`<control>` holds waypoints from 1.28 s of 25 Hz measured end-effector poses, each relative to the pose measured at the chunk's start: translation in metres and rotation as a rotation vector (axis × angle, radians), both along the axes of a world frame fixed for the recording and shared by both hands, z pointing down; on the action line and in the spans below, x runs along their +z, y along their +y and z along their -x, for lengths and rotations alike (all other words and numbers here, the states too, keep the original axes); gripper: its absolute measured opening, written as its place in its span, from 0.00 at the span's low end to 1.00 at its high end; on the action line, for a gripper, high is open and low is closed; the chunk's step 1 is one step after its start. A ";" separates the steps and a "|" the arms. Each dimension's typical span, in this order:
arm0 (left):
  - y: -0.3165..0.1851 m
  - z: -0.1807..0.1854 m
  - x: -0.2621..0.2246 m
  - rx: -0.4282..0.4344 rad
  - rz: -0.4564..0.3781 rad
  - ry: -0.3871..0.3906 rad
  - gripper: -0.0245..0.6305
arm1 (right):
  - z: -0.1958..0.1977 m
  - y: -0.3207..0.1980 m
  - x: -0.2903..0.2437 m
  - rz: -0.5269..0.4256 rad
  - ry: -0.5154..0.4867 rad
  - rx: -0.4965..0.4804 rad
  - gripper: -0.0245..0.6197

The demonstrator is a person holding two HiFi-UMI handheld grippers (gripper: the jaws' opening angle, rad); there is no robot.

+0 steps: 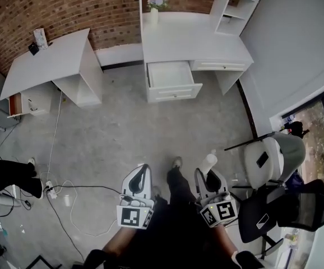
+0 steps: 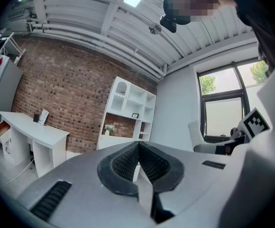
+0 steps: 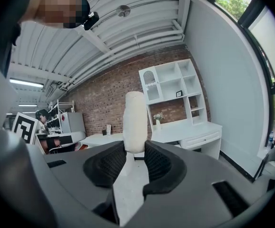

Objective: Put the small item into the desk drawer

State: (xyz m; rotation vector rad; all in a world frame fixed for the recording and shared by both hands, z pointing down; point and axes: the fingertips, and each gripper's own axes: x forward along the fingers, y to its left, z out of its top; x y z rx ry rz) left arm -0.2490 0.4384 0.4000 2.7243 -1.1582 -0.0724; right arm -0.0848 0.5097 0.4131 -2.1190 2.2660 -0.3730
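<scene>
The right gripper [image 3: 135, 151] pinches the small item [image 3: 135, 120], a smooth white round-tipped cylinder, between ribbed black fingers [image 3: 159, 164], its long axis running straight out past them. The left gripper [image 2: 138, 148] has its fingers pressed together. Well ahead, the white drawer [image 1: 170, 78] stands pulled open under the white surface [image 1: 198, 41].

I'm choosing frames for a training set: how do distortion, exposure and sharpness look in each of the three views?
Head view: strong fisheye, so the desk edges and walls bow; the light is even and the open drawer is sharp. Left gripper view: the window is partly washed out and the corners are black. Right gripper view: the held white item is sharp, with the same dark corners.
</scene>
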 end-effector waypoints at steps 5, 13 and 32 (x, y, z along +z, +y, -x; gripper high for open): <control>-0.029 -0.016 0.008 -0.019 0.007 -0.006 0.07 | -0.015 -0.039 0.013 -0.004 -0.016 -0.018 0.24; -0.110 -0.059 -0.004 -0.060 -0.008 -0.037 0.07 | -0.056 -0.133 0.006 -0.028 -0.039 -0.082 0.24; -0.269 -0.188 -0.006 -0.103 0.026 -0.060 0.07 | -0.177 -0.305 0.011 -0.024 -0.033 -0.168 0.24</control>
